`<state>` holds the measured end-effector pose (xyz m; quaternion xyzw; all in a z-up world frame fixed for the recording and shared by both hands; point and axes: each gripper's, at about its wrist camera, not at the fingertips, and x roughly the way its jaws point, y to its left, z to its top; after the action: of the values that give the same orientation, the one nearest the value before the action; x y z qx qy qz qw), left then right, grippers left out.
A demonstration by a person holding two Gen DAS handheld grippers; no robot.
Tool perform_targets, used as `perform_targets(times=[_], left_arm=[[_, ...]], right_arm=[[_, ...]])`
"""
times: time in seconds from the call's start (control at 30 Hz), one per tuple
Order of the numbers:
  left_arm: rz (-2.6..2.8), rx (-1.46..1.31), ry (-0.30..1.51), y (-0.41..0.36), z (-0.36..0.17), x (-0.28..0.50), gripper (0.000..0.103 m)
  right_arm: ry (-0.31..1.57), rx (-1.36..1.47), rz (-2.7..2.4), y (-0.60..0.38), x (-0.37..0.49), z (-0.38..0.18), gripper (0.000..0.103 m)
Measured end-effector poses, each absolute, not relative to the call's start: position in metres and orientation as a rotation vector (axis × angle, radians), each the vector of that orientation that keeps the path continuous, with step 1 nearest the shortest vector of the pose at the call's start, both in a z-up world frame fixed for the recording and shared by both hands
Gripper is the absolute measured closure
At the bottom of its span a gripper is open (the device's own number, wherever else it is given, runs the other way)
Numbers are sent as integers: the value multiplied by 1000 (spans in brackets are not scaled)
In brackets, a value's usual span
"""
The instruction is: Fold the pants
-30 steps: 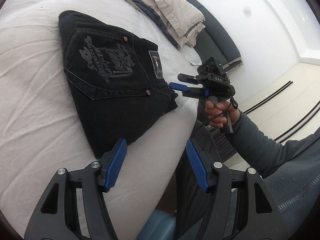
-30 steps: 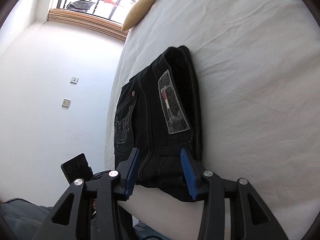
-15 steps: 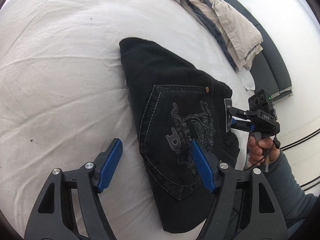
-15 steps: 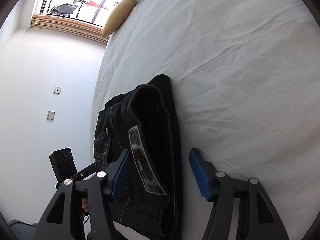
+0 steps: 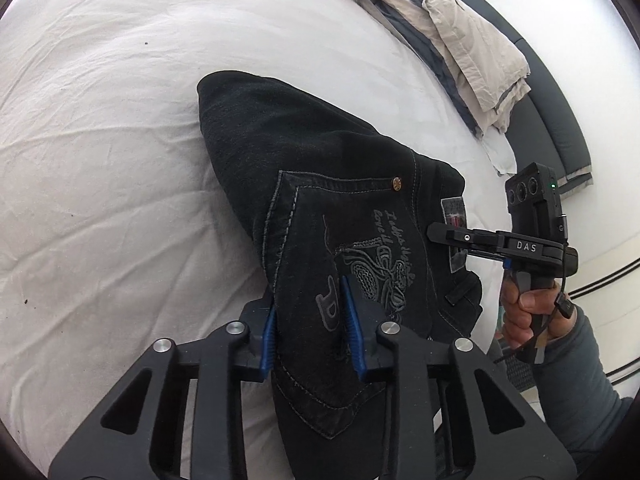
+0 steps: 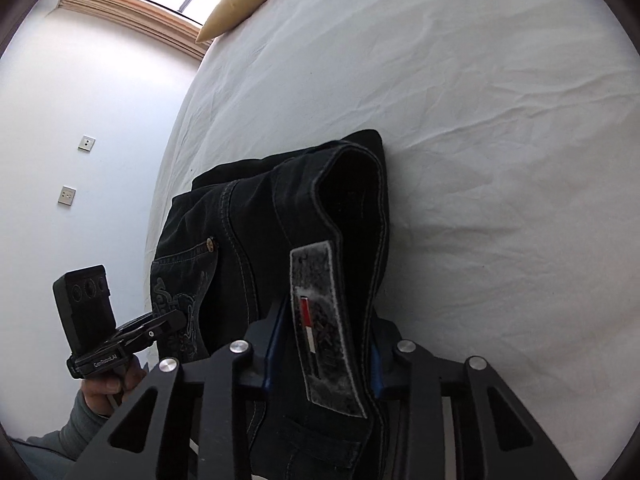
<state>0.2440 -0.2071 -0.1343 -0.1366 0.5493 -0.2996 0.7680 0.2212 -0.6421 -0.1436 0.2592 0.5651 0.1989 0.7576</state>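
Folded black jeans [image 5: 320,168] with an embroidered back pocket lie on the white bed [image 5: 100,160]. My left gripper [image 5: 312,328] is shut on the pocket side of the folded jeans. My right gripper [image 6: 322,356] is shut on the waistband end, over the grey brand patch [image 6: 324,344]. In the left wrist view the right gripper [image 5: 452,236] reaches over that patch from the right. In the right wrist view the left gripper [image 6: 168,322] shows at the left on the jeans [image 6: 248,216]. The waistband stands lifted off the sheet.
A pile of beige and grey clothes [image 5: 460,40] lies at the bed's far side, beside a dark bench [image 5: 560,120]. A yellow pillow [image 6: 244,0] lies near the window. The bed edge runs just beside the jeans.
Both grippers moved onto the jeans and closed: the left on the pocket side, the right on the waistband end. The waistband has lifted off the sheet.
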Motion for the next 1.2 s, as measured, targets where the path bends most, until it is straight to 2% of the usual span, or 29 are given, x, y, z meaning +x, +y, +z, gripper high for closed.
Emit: perform_targets(times=[0.13, 0.37, 0.6, 0.83, 1.0, 1.07, 1.1, 1.13, 1.17, 1.2], left_arm=[[-625, -286, 1158, -211, -123, 237, 84], [-632, -318, 1099, -191, -90, 234, 86], [-566, -282, 1006, -128, -35, 262, 86], [-503, -233, 1003, -74, -40, 330, 86], [-475, -228, 1036, -52, -76, 369, 85], [-454, -250, 1061, -45, -98, 377, 83], [-446, -260, 1065, -41, -106, 378, 80], [-436, -267, 1062, -37, -113, 379, 72], [-428, -273, 1059, -34, -119, 377, 64], [-418, -286, 1055, -30, -124, 377, 60]], right_arm=[[1201, 440, 369, -626, 213, -123, 82], [1102, 289, 367, -598, 199, -75, 85], [1014, 283, 451, -563, 228, -41, 85], [1012, 377, 485, -538, 292, -58, 85], [1067, 449, 468, -532, 324, -95, 85], [1088, 490, 470, -538, 329, -114, 82], [1099, 526, 472, -542, 331, -124, 72], [1110, 565, 466, -549, 331, -135, 63], [1112, 605, 472, -554, 330, -144, 62], [1094, 648, 496, -560, 328, -150, 62]])
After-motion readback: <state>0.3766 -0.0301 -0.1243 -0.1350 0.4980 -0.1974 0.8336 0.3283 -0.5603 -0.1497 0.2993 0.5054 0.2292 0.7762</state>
